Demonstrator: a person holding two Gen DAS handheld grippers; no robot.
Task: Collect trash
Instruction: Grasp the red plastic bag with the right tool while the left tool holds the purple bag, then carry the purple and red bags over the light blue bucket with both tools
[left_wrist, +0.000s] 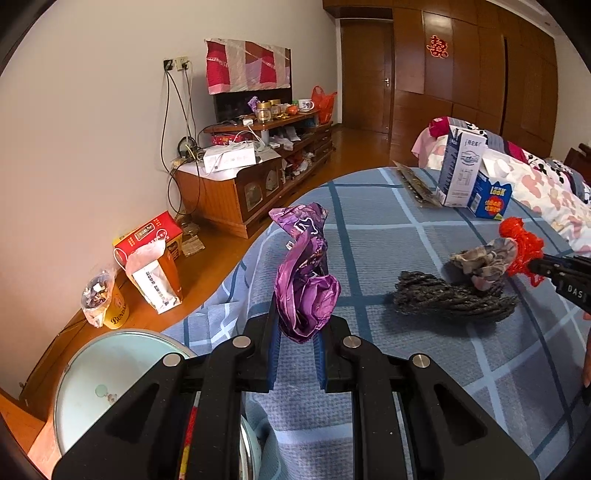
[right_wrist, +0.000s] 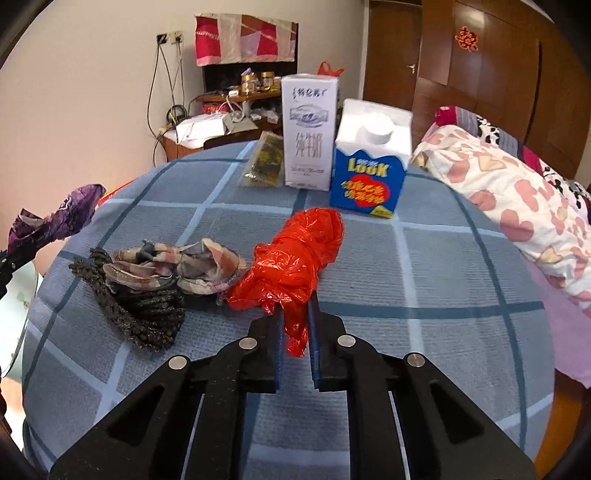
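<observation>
My left gripper (left_wrist: 298, 334) is shut on a crumpled purple wrapper (left_wrist: 304, 273) and holds it above the blue plaid bedspread (left_wrist: 406, 229); the wrapper also shows at the left edge of the right wrist view (right_wrist: 55, 221). My right gripper (right_wrist: 295, 332) is shut on a crumpled red plastic bag (right_wrist: 295, 254), also seen at the right of the left wrist view (left_wrist: 521, 243). A checked rag (right_wrist: 173, 266) and a dark knitted bundle (right_wrist: 140, 310) lie on the bed left of the red bag. A white carton (right_wrist: 308, 133), a blue carton (right_wrist: 369, 166) and a flat foil packet (right_wrist: 264, 160) stand at the far side.
A round pale-green basin (left_wrist: 107, 376) sits below my left gripper beside the bed. On the wooden floor stand a yellow can with a bag in it (left_wrist: 110, 302), a paper bag (left_wrist: 155, 277) and a red box (left_wrist: 147, 232). A TV cabinet (left_wrist: 240, 192) lines the wall. A floral quilt (right_wrist: 517, 192) lies at right.
</observation>
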